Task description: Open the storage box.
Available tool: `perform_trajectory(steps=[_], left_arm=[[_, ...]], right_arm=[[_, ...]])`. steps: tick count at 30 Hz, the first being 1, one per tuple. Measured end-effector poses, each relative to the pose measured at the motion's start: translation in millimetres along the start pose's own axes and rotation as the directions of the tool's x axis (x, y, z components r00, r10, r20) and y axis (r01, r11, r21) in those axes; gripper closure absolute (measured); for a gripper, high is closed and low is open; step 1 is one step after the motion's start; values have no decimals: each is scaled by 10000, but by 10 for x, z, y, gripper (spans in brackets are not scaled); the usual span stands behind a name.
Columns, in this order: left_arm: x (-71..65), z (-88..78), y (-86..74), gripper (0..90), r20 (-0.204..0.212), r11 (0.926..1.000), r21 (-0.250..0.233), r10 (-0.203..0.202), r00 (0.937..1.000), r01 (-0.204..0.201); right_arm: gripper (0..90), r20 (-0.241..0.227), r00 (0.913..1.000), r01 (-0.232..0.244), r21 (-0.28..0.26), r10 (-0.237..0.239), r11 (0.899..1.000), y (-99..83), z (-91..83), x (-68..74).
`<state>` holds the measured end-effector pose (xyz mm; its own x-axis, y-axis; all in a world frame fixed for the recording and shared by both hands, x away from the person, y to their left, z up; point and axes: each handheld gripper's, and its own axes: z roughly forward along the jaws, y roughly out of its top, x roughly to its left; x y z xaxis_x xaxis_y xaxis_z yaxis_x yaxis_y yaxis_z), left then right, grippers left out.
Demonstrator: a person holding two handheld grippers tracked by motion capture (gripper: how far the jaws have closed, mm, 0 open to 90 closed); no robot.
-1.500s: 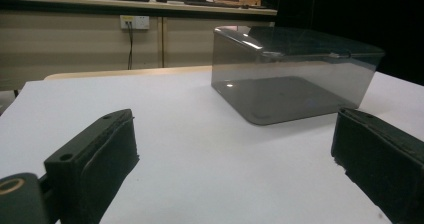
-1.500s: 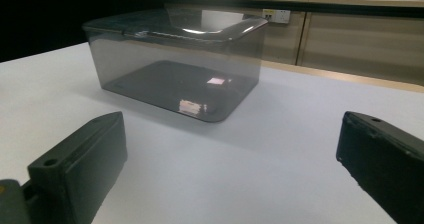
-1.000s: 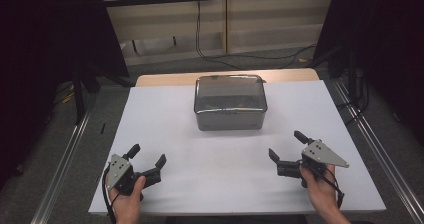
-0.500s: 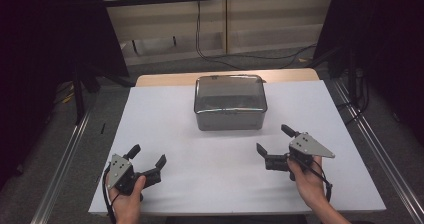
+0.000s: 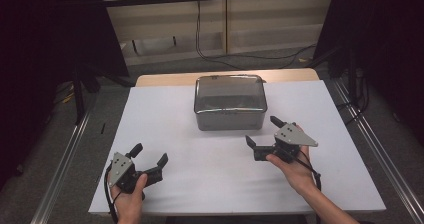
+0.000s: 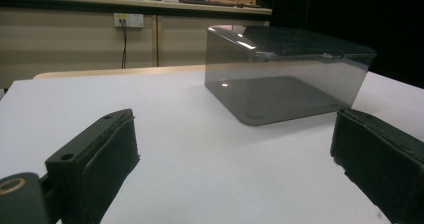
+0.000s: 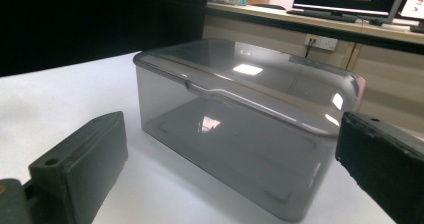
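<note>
The right gripper (image 5: 266, 132) is held with jaws spread wide just beside the near right corner of a lidded smoky-clear box (image 5: 229, 102) — set toward the white table's (image 5: 165, 119) far middle — while the left gripper (image 5: 149, 153), likewise parted, is kept well back near the front-left edge.

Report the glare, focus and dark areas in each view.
High view: the white table is evenly lit and sharp, with black surroundings at both sides. Left gripper view: small glints on the smoky clear box, background soft, its own jaws blurred at the bottom. Right gripper view: bright window-like reflections on the box lid, darkness at upper left, near jaws out of focus.
</note>
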<state>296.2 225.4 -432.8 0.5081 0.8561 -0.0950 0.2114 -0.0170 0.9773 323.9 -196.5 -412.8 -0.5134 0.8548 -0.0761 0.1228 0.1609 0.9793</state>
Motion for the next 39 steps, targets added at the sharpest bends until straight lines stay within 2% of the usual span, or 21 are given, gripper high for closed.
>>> perform_trajectory(steps=[4,7,8,10,15,16,18,22,23,24,25,26,27,29,30,31,32,35,36,37,39], left_arm=[[-1,-11,18,48,-10,9999,-153,80,10000,-80],[13,-12,23,48,-57,9998,-163,89,9999,-89],[13,-12,23,48,-57,9998,-163,89,9999,-89],[21,-15,22,56,3,9998,-153,91,10000,-91],[21,-16,25,60,-19,9999,-110,127,9999,-127],[18,-14,23,60,-38,9999,-118,112,9999,-112],[18,-19,26,60,-53,9998,-119,137,9999,-137],[8,-25,33,58,-71,9997,-157,178,9998,-179],[8,-26,31,57,-90,9997,-135,207,9997,-208],[3,-24,28,57,-41,9997,-121,197,9998,-198],[3,-24,28,57,-41,9997,-121,197,9998,-198],[4,-23,27,57,-32,9997,-123,204,9998,-204],[4,-20,26,56,-41,9997,-119,207,9998,-207],[6,-11,25,52,-13,9998,-64,209,9998,-209],[13,-10,25,52,-49,9997,-89,242,9997,-243],[18,-9,26,52,-76,9996,-79,252,9997,-253],[25,-6,27,52,-93,9996,-26,285,9995,-285],[36,1,24,52,-158,9996,-14,268,9995,-268],[37,1,24,52,-142,9997,16,259,9996,-259],[39,1,26,52,-128,9997,52,255,9996,-254],[43,-4,28,52,-110,9997,81,252,9996,-251]], right_arm=[[0,-183,9994,305,-45,-306,9995,53,113,41],[7,-301,9946,993,-76,-994,9950,67,199,71],[7,-301,9946,993,-76,-994,9950,67,199,71],[12,-176,9901,1391,-197,-1394,9901,68,239,70],[35,56,9824,1868,-93,-1867,9824,101,324,64],[38,276,9722,2325,11,-2324,9726,110,365,69],[38,294,9706,2391,18,-2390,9710,113,386,76],[24,433,9460,3218,-45,-3213,9468,144,450,113],[23,469,9372,3467,-139,-3457,9379,159,462,125],[28,584,9130,4053,-169,-4038,9140,189,491,147],[28,584,9130,4053,-169,-4038,9140,189,491,147],[38,632,9044,4234,-125,-4219,9058,197,501,151],[63,765,8858,4592,-31,-4577,8883,205,515,156],[99,820,8639,4975,144,-4969,8673,218,547,155],[124,949,8189,5661,293,-5660,8238,220,576,170],[124,949,8189,5661,293,-5660,8238,220,576,170],[131,956,8067,5828,347,-5831,8119,221,584,177],[172,885,7527,6504,546,-6524,7577,210,615,223],[189,838,7235,6824,627,-6852,7282,199,632,243],[196,795,7132,6931,685,-6964,7176,189,644,254],[216,739,6761,7276,900,-7331,6801,167,678,274]])
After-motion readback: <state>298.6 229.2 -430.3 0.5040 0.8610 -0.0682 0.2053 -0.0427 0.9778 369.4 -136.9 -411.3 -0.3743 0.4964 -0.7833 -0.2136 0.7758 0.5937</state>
